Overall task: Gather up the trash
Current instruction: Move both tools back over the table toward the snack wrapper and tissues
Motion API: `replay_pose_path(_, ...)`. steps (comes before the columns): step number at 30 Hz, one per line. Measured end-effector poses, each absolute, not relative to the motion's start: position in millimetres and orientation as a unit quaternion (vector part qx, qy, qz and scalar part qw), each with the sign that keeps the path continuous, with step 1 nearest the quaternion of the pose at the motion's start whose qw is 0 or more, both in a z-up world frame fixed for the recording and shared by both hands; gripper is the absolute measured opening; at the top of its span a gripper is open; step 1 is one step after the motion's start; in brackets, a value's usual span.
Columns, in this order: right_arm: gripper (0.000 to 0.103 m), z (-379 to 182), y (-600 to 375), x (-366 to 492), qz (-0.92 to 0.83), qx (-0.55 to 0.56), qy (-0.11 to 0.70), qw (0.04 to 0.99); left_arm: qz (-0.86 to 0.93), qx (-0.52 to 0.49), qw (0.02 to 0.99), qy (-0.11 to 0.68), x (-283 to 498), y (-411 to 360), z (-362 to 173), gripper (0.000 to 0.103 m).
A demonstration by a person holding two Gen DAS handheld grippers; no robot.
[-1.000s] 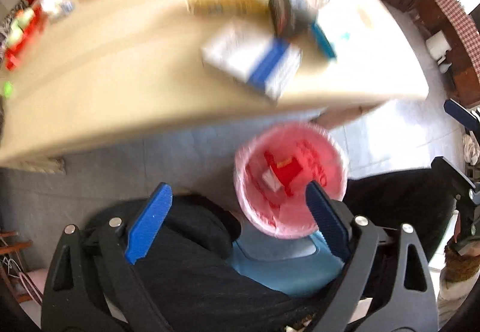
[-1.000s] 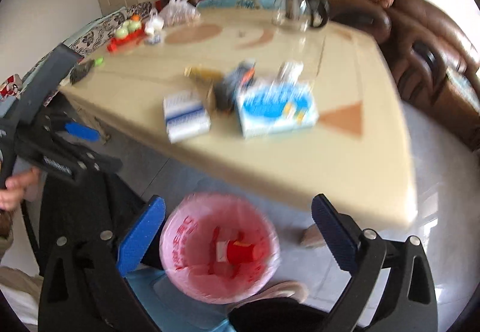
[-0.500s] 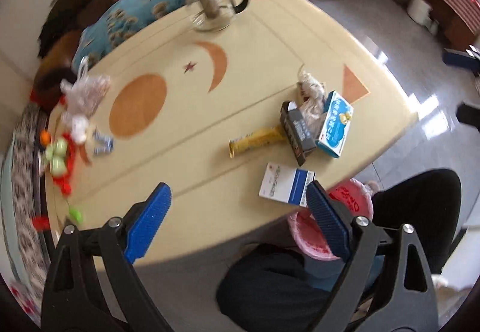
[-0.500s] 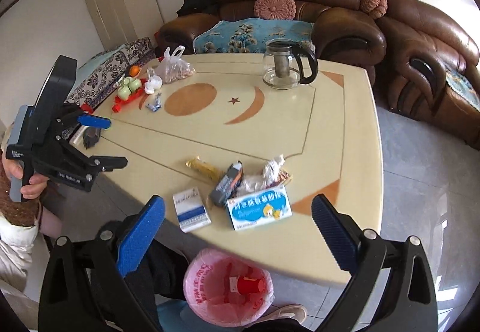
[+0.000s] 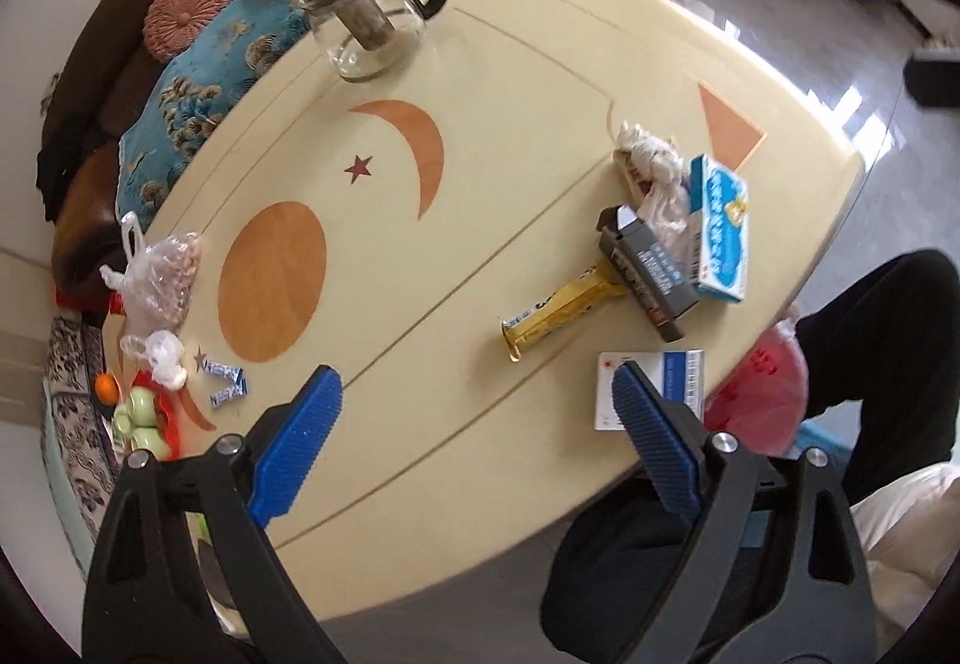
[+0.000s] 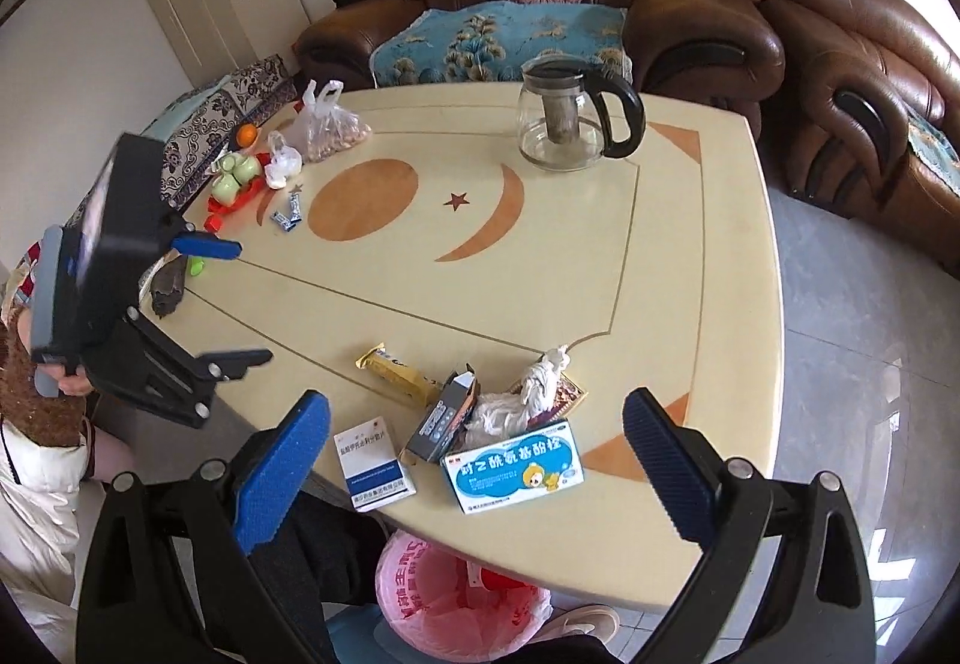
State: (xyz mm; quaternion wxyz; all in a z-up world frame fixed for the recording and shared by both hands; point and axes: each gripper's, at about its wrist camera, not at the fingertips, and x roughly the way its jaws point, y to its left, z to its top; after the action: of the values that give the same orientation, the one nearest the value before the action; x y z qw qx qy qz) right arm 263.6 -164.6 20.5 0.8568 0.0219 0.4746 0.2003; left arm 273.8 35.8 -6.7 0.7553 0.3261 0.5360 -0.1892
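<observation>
While my left gripper hangs over the cream table, its blue pads stand wide apart with nothing between them; a white-and-blue box lies at the near right edge, the pink-lined bin just past it below the tabletop.

From my right gripper, jaws likewise apart and empty, I see the yellow wrapper, dark carton, crumpled tissue and blue medicine box clustered near the table's near edge, above the bin.

Bright daylight, floor glare, sharp focus, strong fisheye warping.
</observation>
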Motion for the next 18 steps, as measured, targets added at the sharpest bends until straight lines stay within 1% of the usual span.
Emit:
replay_pose_path(8, 0.096, 8.1, -151.9, 288.2, 0.204, 0.007, 0.493, 0.846, -0.209, 0.367, 0.731, 0.537, 281.0, 21.8, -33.9, 0.089)
replay_pose_path(18, 0.096, -27.8, -148.4, 312.6, 0.2, 0.014, 0.529, 0.824, -0.226, 0.386, 0.697, 0.56, 293.2, 7.5, -78.6, 0.089)
